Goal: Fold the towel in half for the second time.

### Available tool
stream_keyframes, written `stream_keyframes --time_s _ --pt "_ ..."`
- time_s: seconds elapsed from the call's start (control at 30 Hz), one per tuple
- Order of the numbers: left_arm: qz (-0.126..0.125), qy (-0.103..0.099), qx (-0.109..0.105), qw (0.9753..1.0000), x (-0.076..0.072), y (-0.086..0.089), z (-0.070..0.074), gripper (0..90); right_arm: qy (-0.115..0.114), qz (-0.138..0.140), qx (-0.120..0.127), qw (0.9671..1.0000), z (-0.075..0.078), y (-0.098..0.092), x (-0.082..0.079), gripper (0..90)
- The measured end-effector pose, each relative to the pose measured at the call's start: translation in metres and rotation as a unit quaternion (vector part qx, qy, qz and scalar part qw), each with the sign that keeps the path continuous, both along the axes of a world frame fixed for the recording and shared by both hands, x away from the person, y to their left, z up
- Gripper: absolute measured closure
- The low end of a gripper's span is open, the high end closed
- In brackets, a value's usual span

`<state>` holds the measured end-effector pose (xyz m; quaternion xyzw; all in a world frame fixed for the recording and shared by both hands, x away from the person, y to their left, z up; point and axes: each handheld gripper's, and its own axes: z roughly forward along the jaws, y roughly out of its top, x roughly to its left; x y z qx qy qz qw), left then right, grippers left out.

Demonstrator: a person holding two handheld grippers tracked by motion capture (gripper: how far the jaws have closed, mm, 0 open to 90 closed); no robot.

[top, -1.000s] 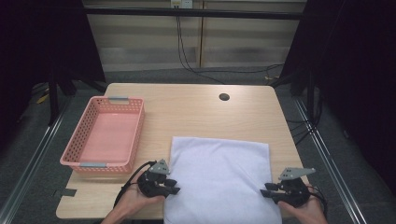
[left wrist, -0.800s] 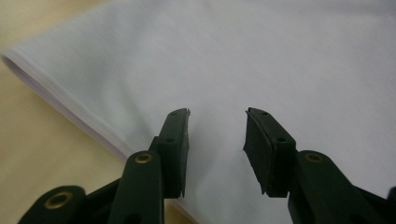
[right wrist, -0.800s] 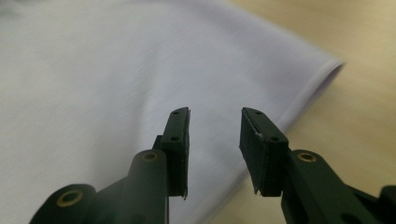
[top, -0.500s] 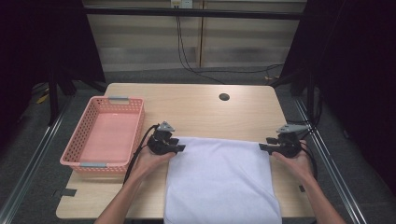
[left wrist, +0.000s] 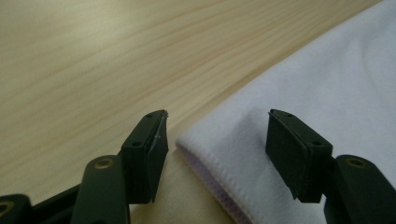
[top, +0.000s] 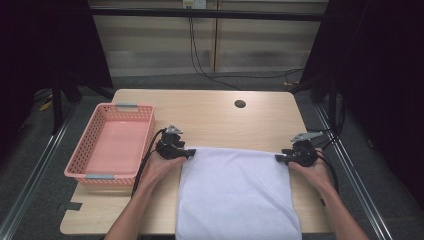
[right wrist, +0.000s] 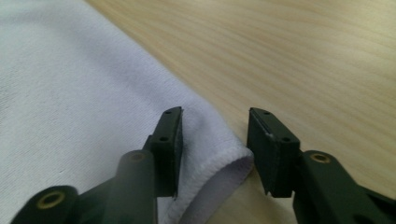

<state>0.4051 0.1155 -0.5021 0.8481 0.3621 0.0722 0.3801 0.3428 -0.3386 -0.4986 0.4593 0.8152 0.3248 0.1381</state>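
Observation:
A white towel lies flat on the wooden table and reaches its near edge. My left gripper sits at the towel's far left corner. In the left gripper view that gripper is open, with the hemmed corner of the towel lying between its jaws. My right gripper sits at the far right corner. Seen from the right gripper view, it is open too, its jaws on either side of the towel's curled corner edge without pinching it.
An empty pink plastic basket stands on the table's left side, close to my left hand. A small round hole is in the tabletop at the far right. Bare wood lies beyond the towel's far edge.
Both hands have moved away from the towel's near corners and forward along its sides to its far corners. The towel itself has stayed where it was.

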Motion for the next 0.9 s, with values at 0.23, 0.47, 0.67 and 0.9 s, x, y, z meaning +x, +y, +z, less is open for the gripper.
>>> stream_keyframes --time_s 0.23,0.47,0.67,0.9 --pt "-0.034 -0.009 -0.009 0.9993 0.002 -0.003 -0.002 49.6 0.013 0.011 0.021 0.9996 0.000 -0.001 0.001 74.6" --pt "-0.051 0.006 -0.035 0.9980 0.001 0.000 0.003 81.3 0.020 0.008 0.044 0.9988 0.001 -0.001 0.002 81.5" --pt "-0.035 -0.010 -0.085 0.9957 0.001 0.007 0.023 82.1 -0.009 -0.009 0.077 0.9969 0.015 -0.013 0.004 82.6" --pt "-0.018 -0.036 -0.108 0.9933 0.009 0.015 0.048 82.3 -0.049 -0.016 0.102 0.9934 0.038 -0.014 0.015 82.8"
